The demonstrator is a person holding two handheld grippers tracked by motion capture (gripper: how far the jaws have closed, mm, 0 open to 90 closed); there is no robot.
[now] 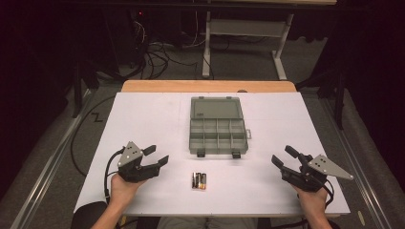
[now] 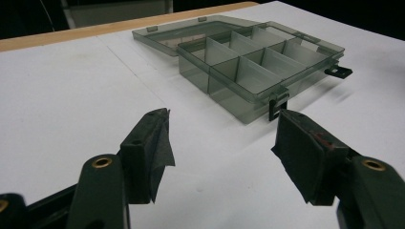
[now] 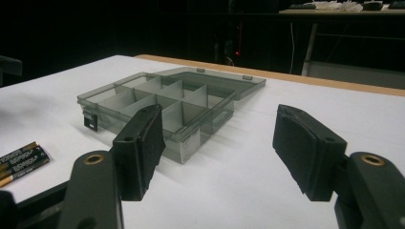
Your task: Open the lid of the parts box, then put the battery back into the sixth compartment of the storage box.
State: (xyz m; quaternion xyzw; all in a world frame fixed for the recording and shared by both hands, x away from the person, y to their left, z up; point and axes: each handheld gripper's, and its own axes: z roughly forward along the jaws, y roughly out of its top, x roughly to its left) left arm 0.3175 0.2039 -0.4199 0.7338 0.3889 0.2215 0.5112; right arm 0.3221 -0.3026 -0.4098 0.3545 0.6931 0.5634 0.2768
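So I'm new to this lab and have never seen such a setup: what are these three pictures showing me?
A person sits at a white table holding a two-jaw gripper in each hand. The high view looks down from above: left gripper, right gripper. The other two pictures come from cameras riding on the grippers, looking along their black jaws. On the table lie an open grey box with empty compartments, its lid folded back, and a few batteries side by side in front of it. Both grippers are open and hold nothing.
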